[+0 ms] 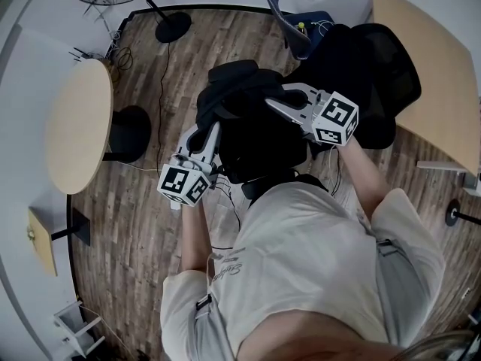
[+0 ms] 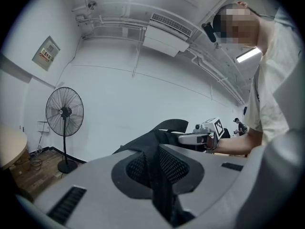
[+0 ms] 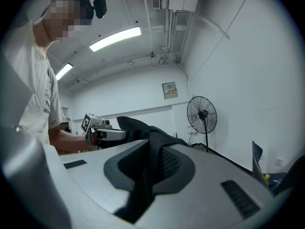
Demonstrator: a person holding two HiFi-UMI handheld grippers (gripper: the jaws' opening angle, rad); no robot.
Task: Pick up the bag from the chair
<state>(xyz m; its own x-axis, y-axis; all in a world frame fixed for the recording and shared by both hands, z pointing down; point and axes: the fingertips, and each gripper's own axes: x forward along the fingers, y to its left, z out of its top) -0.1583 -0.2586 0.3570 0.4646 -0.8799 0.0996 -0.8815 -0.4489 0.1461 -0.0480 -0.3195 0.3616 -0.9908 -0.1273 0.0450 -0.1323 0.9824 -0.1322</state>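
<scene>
Lift step in hand. Your left gripper (image 1: 213, 131) and right gripper (image 1: 275, 104) each clenched on black bag (image 1: 252, 145) fabric. Bag bunched between them, against chair (image 1: 379, 70) front; seat contact unclear. Next: raise both evenly, pull clear of chair.

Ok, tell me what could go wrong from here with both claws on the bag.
1. The left claw and the right claw each pinch only a narrow fold of the black bag. If the bag's weight pulls on those folds, the fabric may slip out.
2. The bag hangs close over the black chair, so a loose part could catch on it during the lift.
</scene>
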